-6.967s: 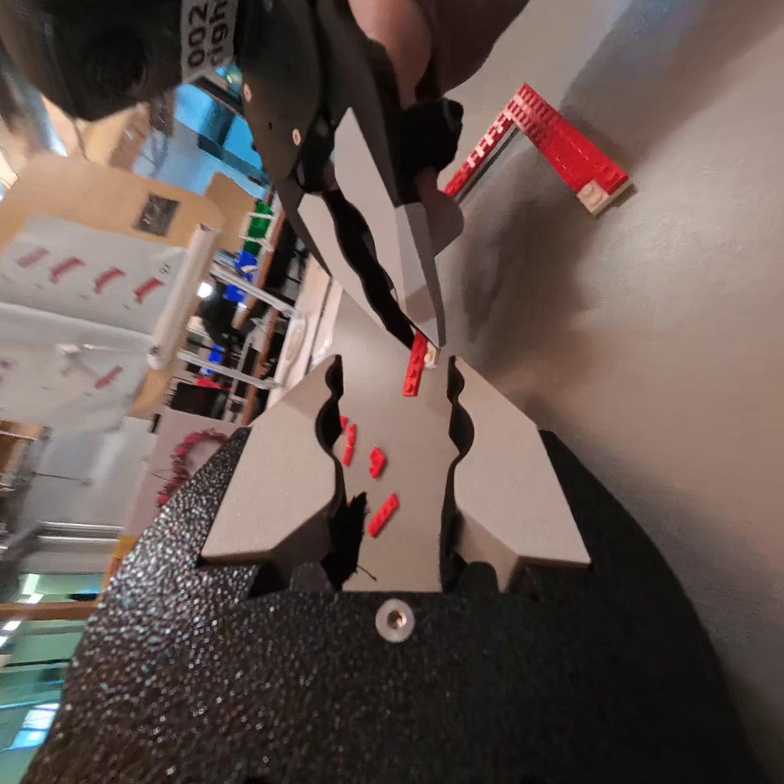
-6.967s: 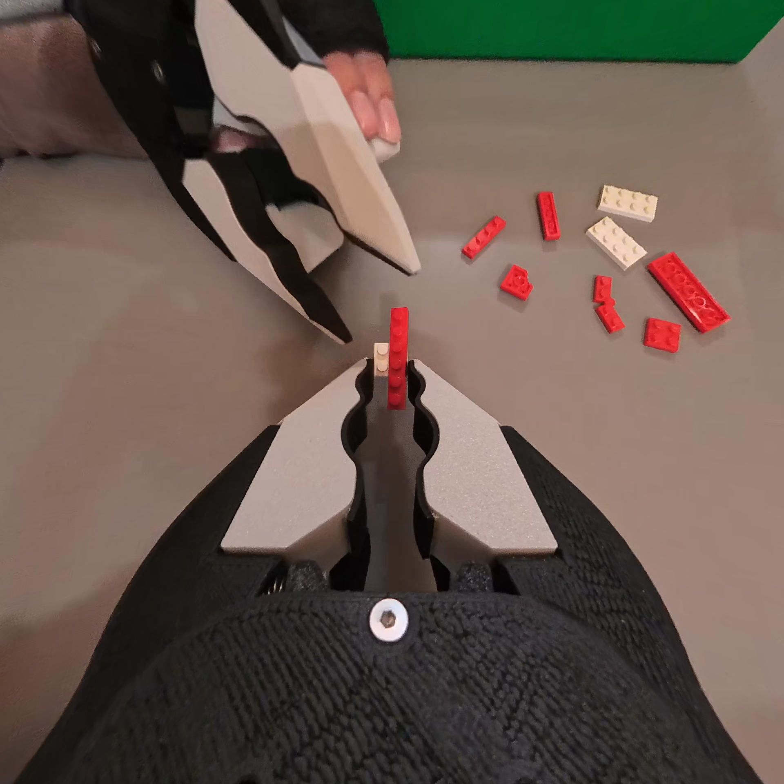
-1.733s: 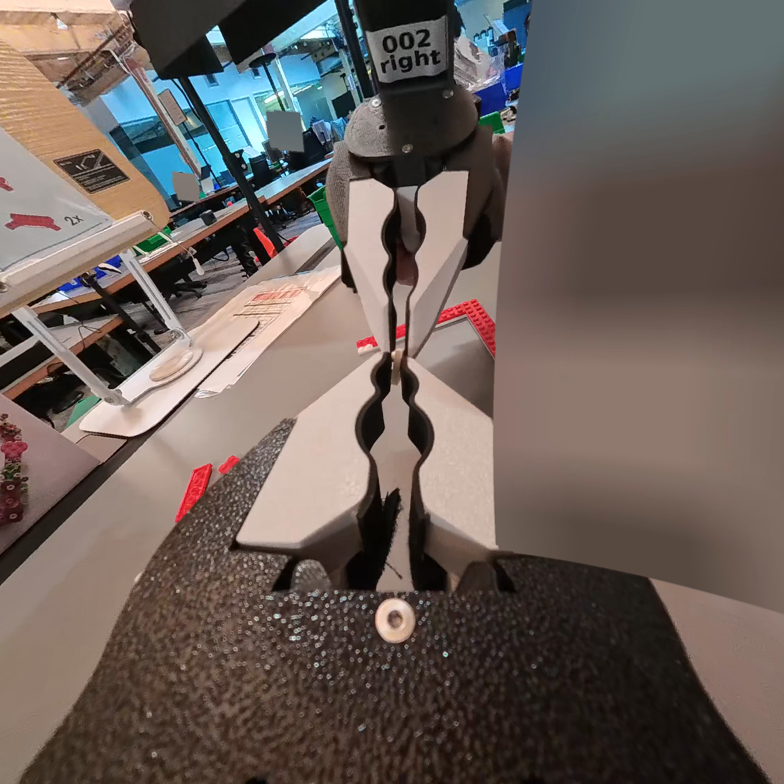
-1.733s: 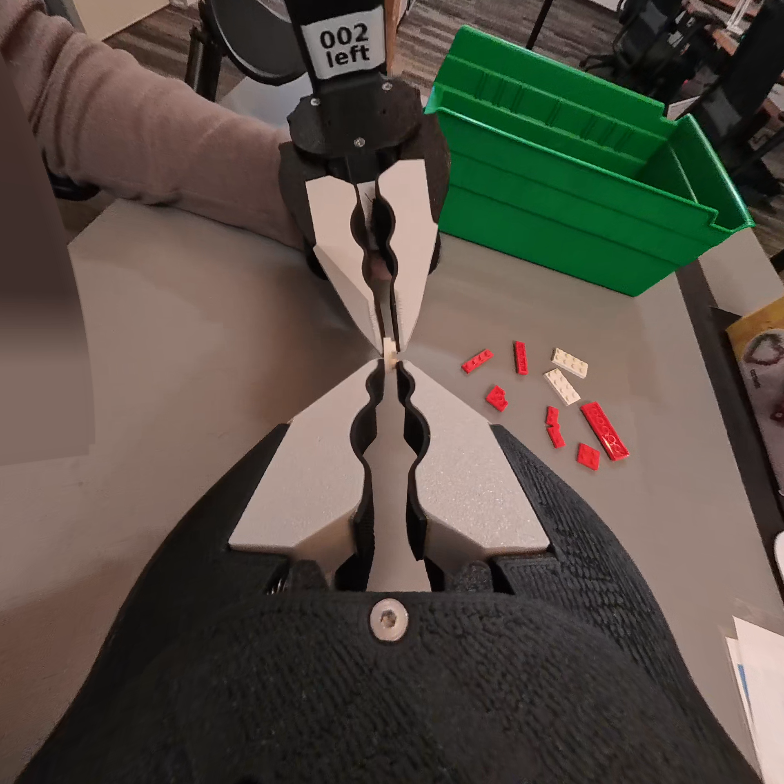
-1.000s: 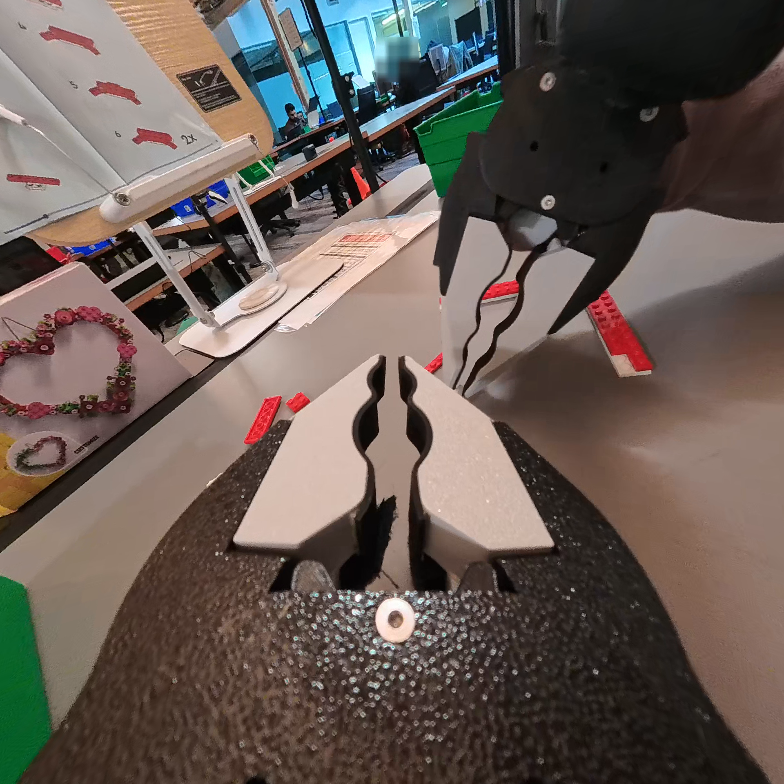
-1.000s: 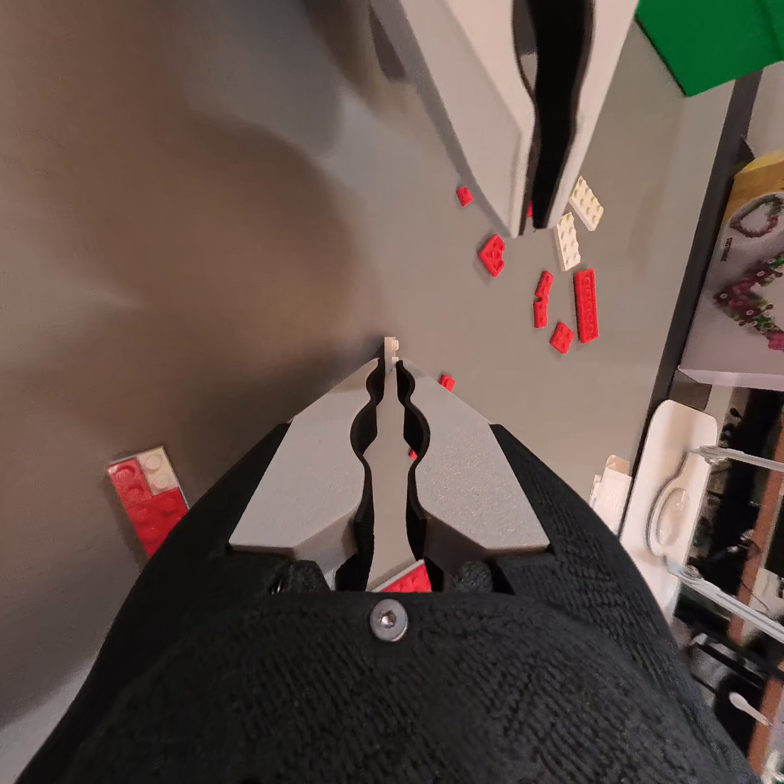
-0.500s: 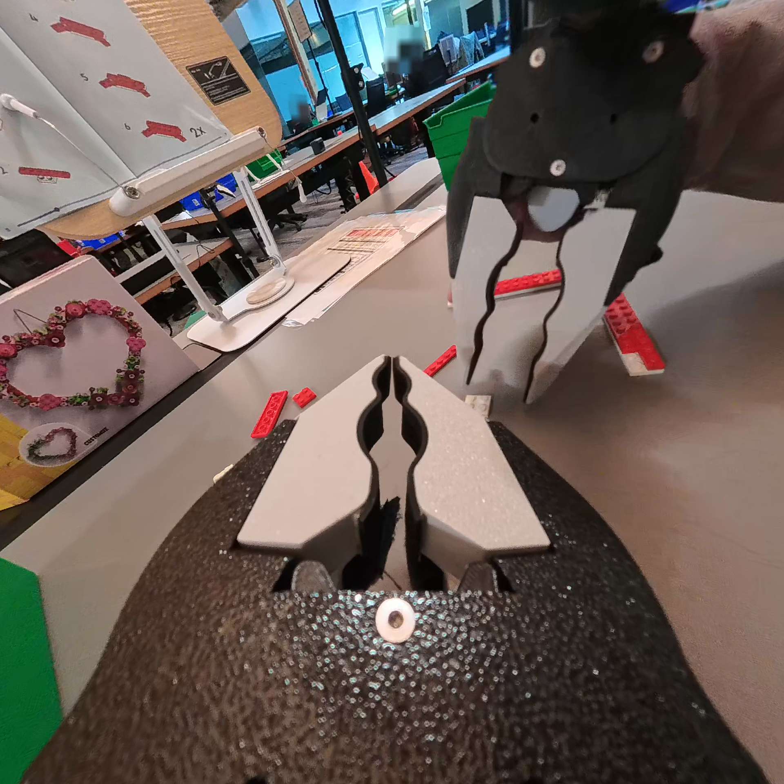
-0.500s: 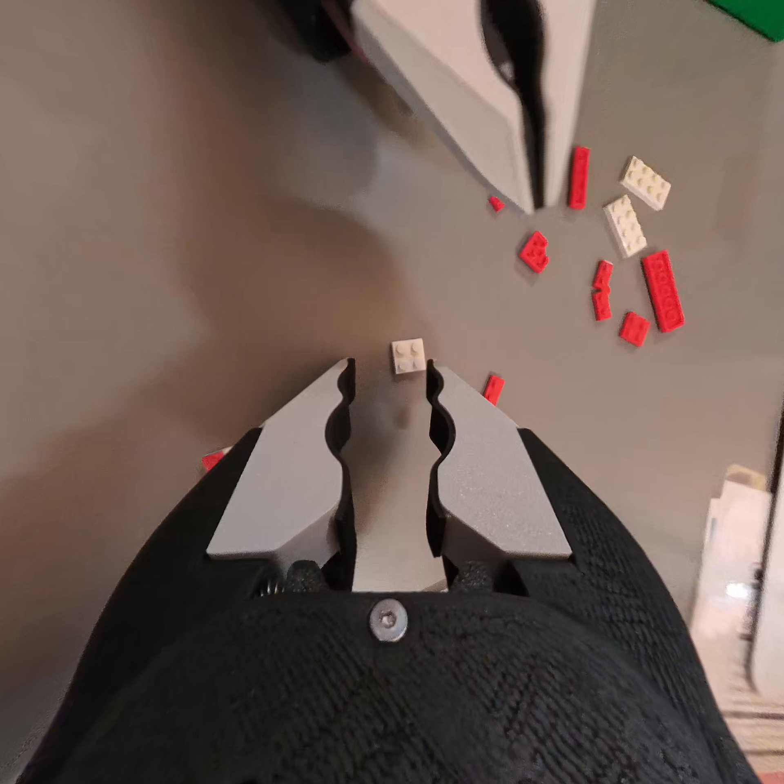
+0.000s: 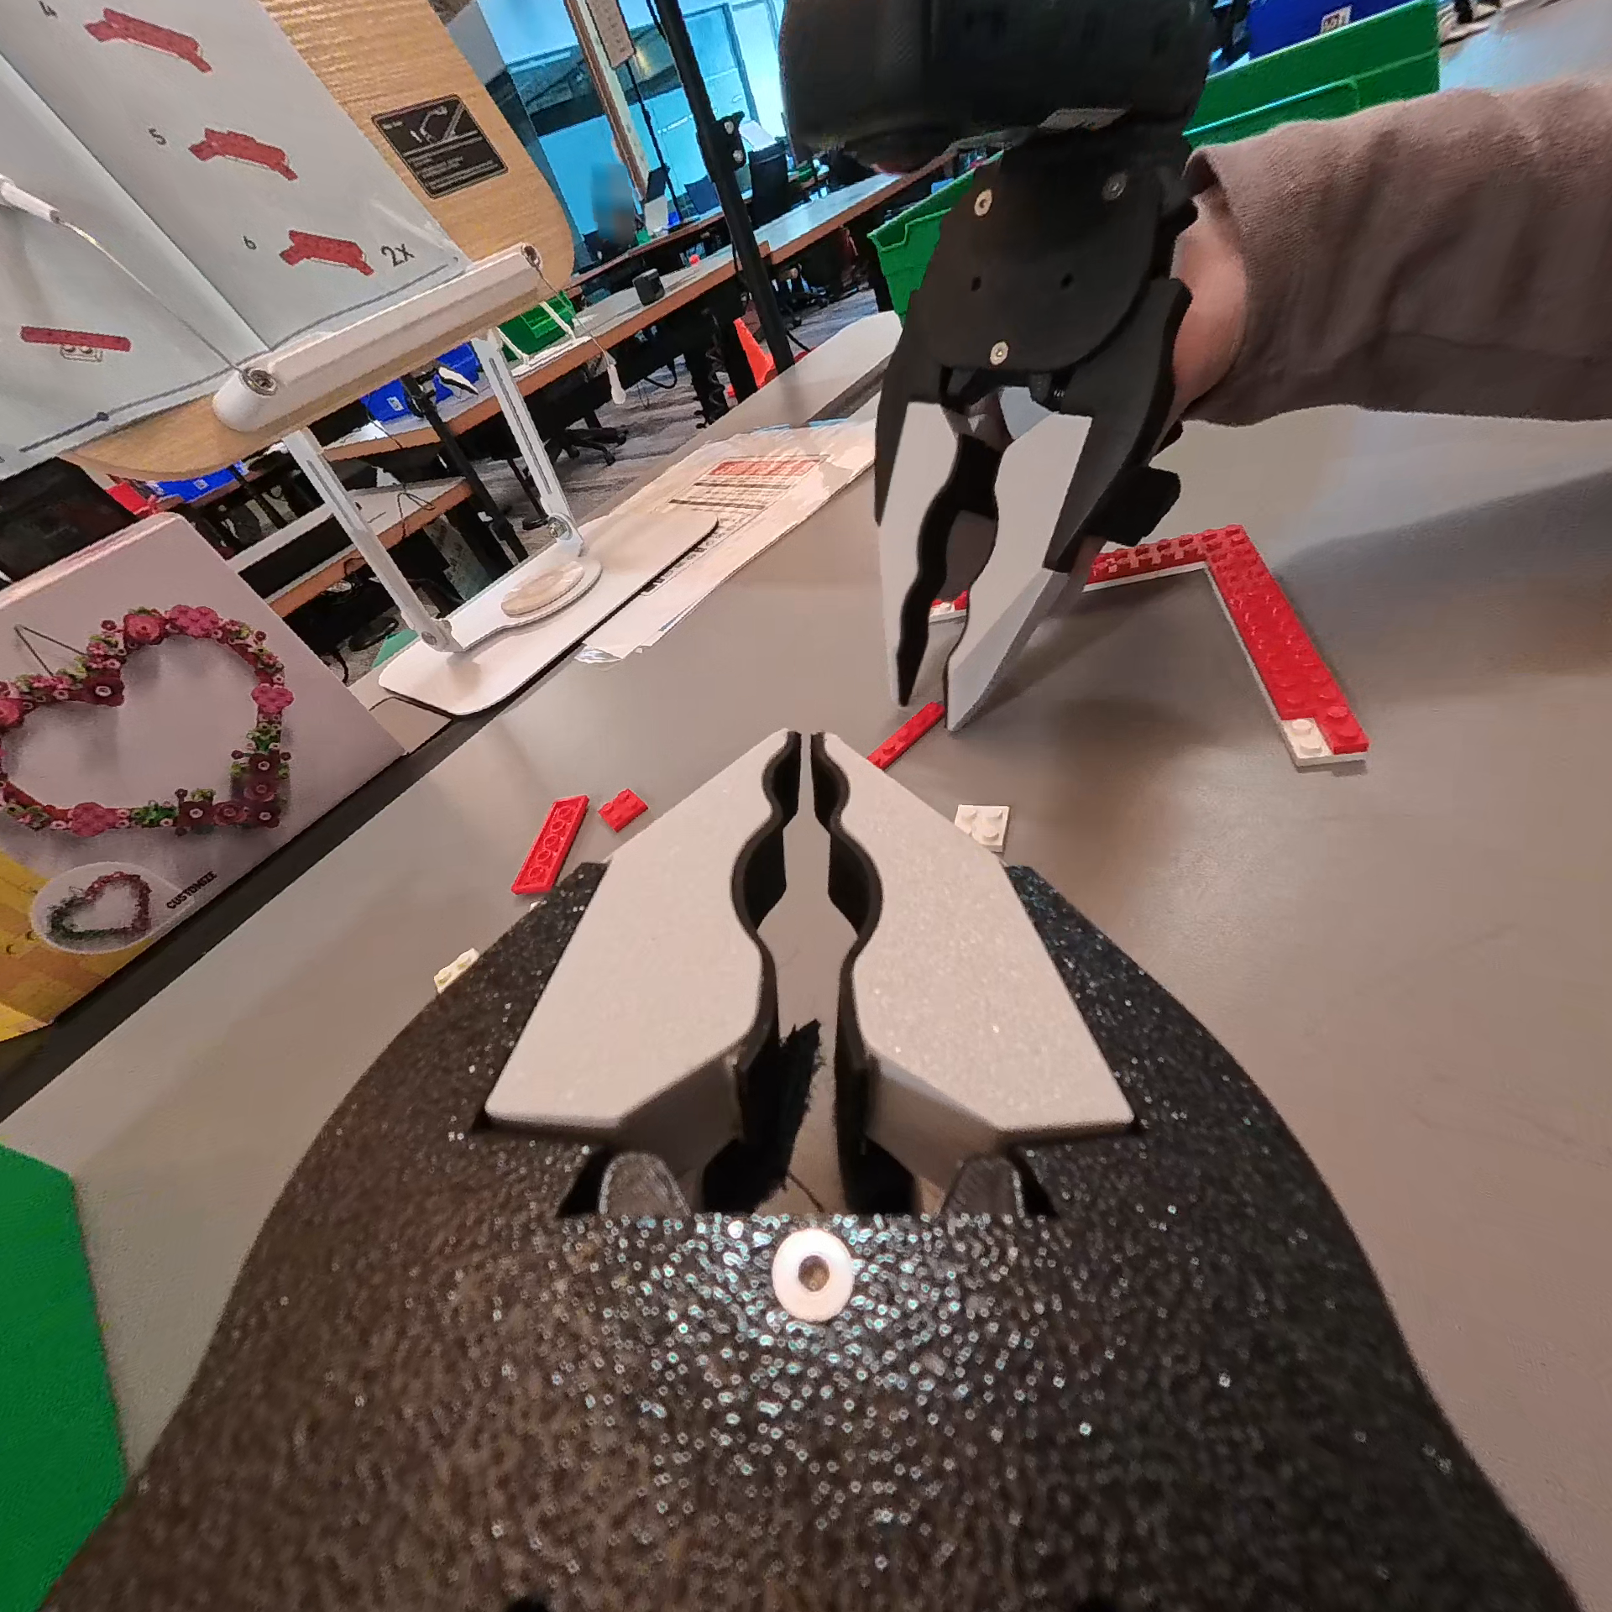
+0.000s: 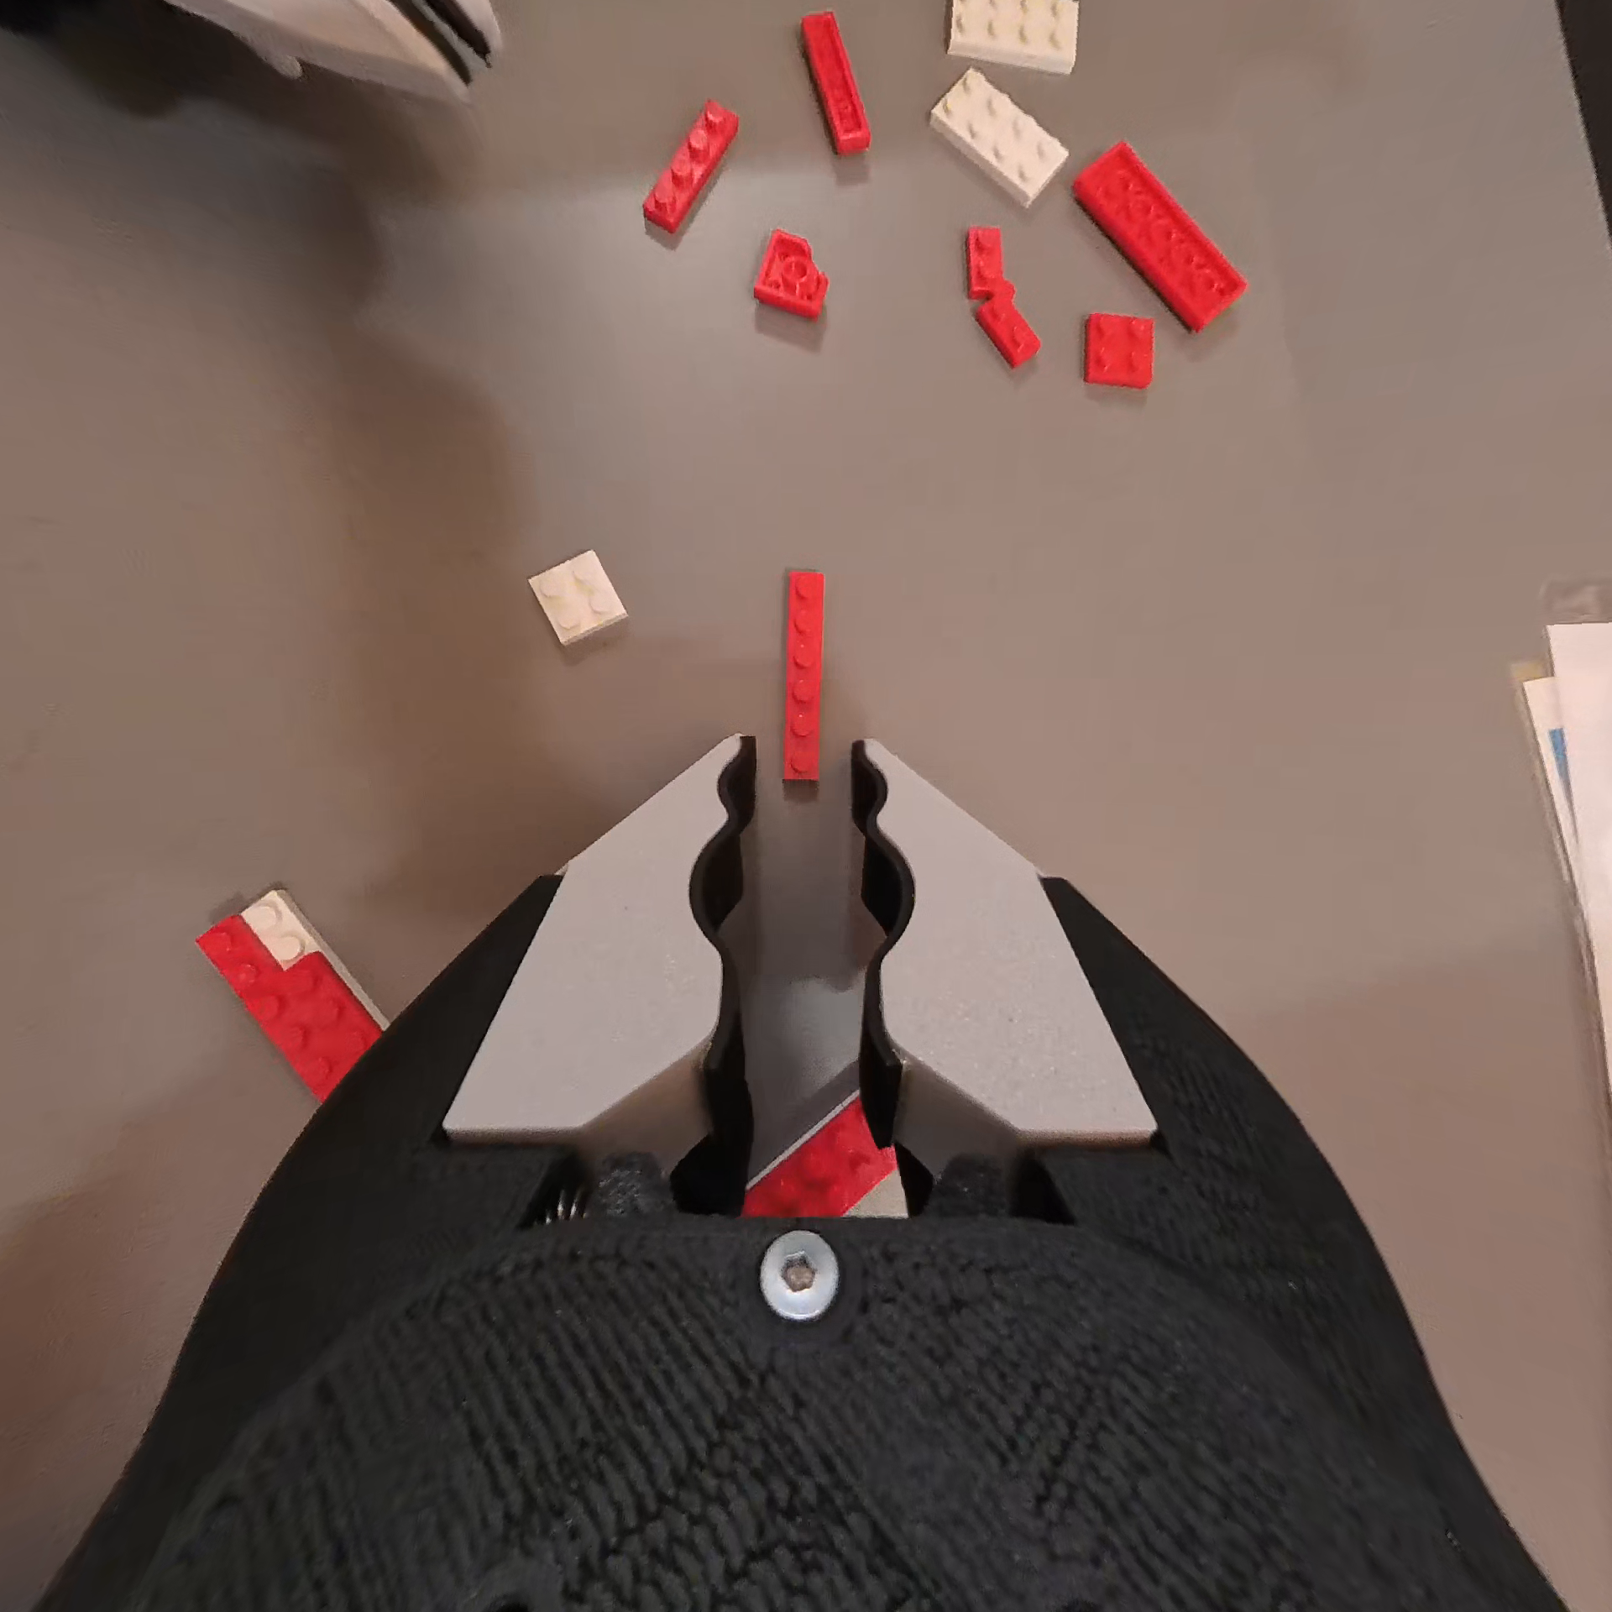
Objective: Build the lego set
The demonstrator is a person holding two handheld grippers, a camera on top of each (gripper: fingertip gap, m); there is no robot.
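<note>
1. My right gripper [image 10: 802, 750] is released, its jaws spread above the grey tabletop [image 10: 1221, 611]. The long thin red lego plate [image 10: 803, 673] lies flat on the table and runs toward 12 o'clock, its near end between the fingertips; I cannot tell if they touch it.
2. My left gripper [image 9: 804, 740] is clenched on nothing, the jaws nearly meeting at the tips.
3. In the right wrist view, a small white square lego plate [image 10: 577, 597] lies alone at 10 o'clock of the long plate, near but apart.
4. At 12 to 1 o'clock, well beyond, sits a loose scatter of red lego pieces [image 10: 789, 275] and two white two-by-four plates [image 10: 998, 136]. Nothing lies between the right gripper's fingers and the long plate.
5. The red L-shaped lego frame with a white corner stud [image 9: 1265, 628] shows whole only in the left wrist view, at 2 o'clock; the right wrist view catches only its end at 8 o'clock and a strip behind the fingers.
6. Only the left wrist view shows the white stand with the instruction sheet [image 9: 174, 218] at 10 o'clock, the box with the flower heart [image 9: 140, 724] at 9, and the green bin [image 9: 1308, 70] at 1.
7. The right wrist view alone shows stacked white papers [image 10: 1579, 750] at 3 o'clock.
</note>
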